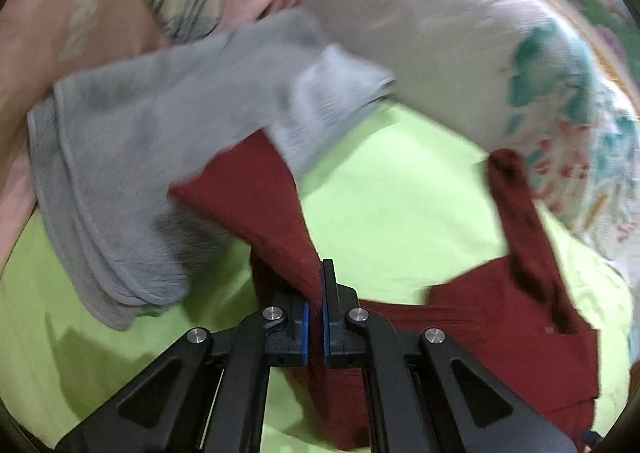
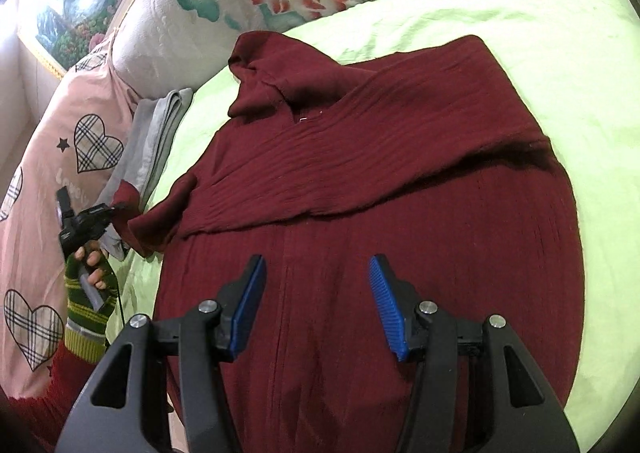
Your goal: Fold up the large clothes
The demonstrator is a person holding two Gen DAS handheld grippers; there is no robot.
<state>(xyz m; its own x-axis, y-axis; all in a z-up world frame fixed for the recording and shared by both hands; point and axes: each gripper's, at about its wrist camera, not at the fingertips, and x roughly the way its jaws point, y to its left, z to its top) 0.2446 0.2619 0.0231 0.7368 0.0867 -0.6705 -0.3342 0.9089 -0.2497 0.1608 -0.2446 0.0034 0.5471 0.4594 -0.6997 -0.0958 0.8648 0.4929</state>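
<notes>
A bed [image 2: 540, 53] covered with a lime-green sheet carries a dark red garment [image 2: 360, 193] spread across its middle. Along the bed's far edge lie a white flowered pillow [image 2: 192, 29], a pink quilt with checked hearts [image 2: 60, 141] and a folded grey towel [image 2: 156, 121].

1 maroon garment [image 2: 380, 181]; 1 grey towel [image 1: 120, 173]; 2 pillows [image 2: 168, 33].
</notes>
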